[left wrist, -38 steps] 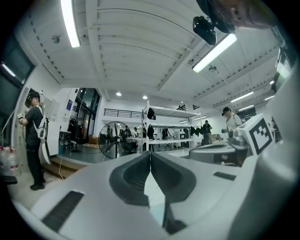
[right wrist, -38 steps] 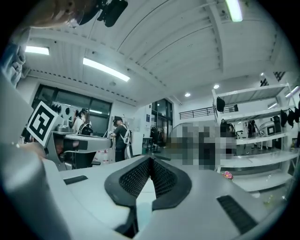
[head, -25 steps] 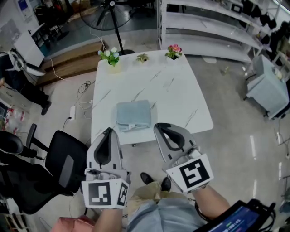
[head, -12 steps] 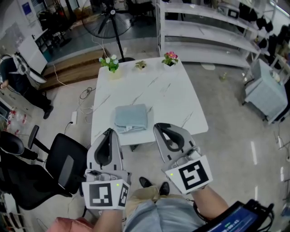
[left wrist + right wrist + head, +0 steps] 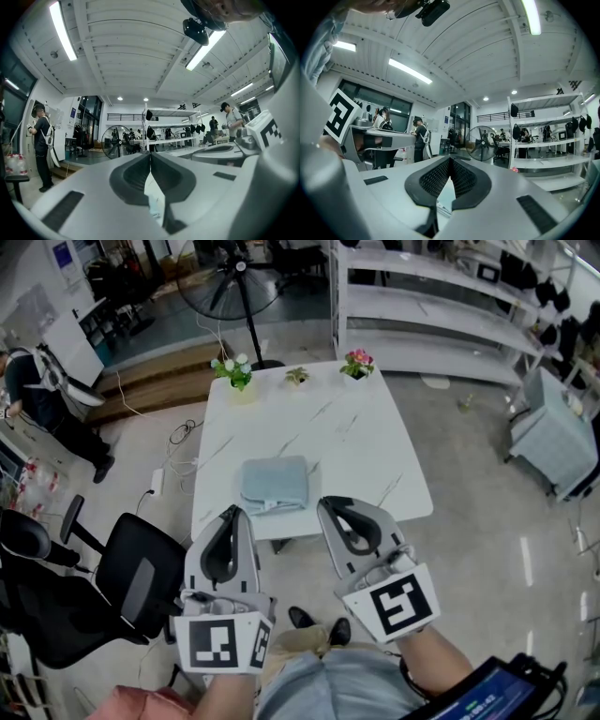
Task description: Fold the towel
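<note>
Lying folded on the white table [image 5: 366, 427], near its front edge, the towel [image 5: 275, 486] looks finished. A careless brush could spring its loose lower layer or drag it off. The left gripper [image 5: 229, 514] and right gripper [image 5: 327, 505] hover short of it, jaws together, empty. No legible writing, only square markers [image 5: 401, 601].

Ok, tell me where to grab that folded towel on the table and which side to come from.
Probably the near edge of the towel, coming in low from the front side of the table. The towel lies flat and folded close to that front rim, and its layered edges show along that side, so a pinch there should catch them.
</note>
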